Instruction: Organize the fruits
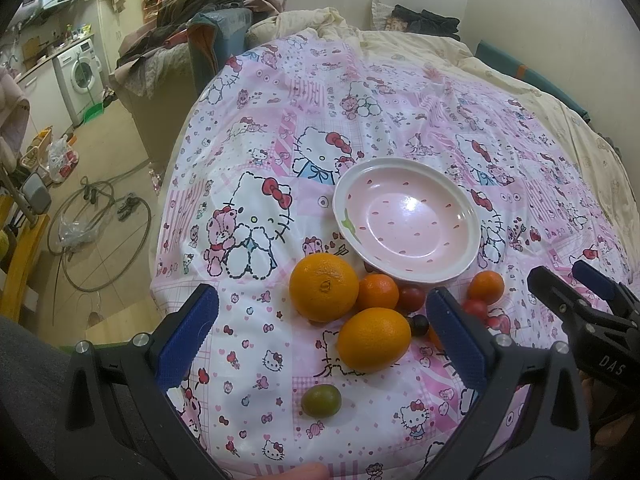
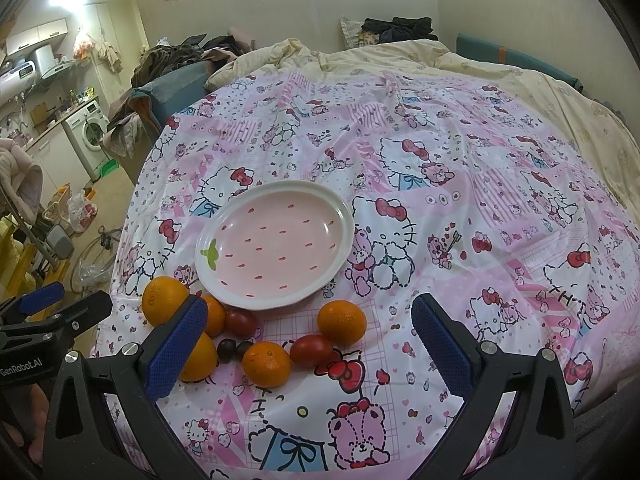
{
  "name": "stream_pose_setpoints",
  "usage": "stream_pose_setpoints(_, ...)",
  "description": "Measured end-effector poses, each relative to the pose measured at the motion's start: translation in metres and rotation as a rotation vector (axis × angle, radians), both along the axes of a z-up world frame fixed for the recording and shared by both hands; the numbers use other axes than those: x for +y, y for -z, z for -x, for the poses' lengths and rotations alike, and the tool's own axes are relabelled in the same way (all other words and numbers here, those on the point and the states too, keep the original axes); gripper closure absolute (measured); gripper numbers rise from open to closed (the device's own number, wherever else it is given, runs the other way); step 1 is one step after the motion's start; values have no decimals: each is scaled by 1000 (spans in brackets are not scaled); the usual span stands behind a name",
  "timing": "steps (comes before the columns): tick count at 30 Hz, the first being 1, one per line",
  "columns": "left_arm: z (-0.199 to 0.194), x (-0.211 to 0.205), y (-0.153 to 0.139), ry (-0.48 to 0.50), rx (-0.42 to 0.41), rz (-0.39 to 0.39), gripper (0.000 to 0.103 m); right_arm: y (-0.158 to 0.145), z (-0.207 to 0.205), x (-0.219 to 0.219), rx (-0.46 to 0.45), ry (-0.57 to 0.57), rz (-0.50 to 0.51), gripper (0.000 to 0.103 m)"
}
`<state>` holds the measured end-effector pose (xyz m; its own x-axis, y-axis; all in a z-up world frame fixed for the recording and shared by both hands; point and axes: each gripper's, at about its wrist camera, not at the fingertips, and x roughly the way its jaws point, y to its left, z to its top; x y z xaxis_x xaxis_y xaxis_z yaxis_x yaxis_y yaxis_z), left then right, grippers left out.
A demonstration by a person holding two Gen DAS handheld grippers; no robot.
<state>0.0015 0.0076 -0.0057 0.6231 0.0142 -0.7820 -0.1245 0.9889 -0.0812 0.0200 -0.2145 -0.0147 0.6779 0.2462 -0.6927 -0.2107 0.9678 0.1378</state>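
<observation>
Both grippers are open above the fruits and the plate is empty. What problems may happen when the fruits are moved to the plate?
1. The plate sits tilted on a soft quilt, so round fruit may roll out.
2. The large orange, mandarin and cherry tomato touch; grasping one may push the others.
3. The left gripper and right gripper are close together, jaws open, and could collide.

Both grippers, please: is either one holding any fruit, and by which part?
Nothing is held. The left gripper and the right gripper are both open, with no fruit pinched between their fingers.
</observation>
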Motion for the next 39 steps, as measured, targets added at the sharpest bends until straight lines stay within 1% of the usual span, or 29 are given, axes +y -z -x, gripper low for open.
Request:
stream_pose_setpoints(21,1,0,0,-1,6,-2,1,0,0,0,1,1,-1,0)
stream_pose_setpoints(26,0,2,4,-8,36,-1,1,1,-2,-1,23,17,-13,0)
stream_pose_setpoints(29,-3,3,12,-18,94,-7,1,3,-4,-7,36,50,7,0)
stream_pose_setpoints(31,-10,1,24,-13,175,18,1,4,-8,-14,52,81,17,0)
stream_pose_setpoints(34,-21,-7,42,-2,282,63,1,7,-12,-26,79,118,-8,0)
stream_pose_setpoints(35,-26,-12,49,1,323,82,2,7,-12,-28,83,125,-12,0)
stream_pose_setpoints(37,-31,-23,60,23,372,112,4,6,-13,-33,88,135,-18,0)
stream_pose_setpoints(38,-34,-30,66,38,400,115,6,6,-13,-35,90,138,-22,0)
stream_pose_setpoints(39,-36,-35,70,45,410,109,11,6,-13,-37,91,141,-27,0)
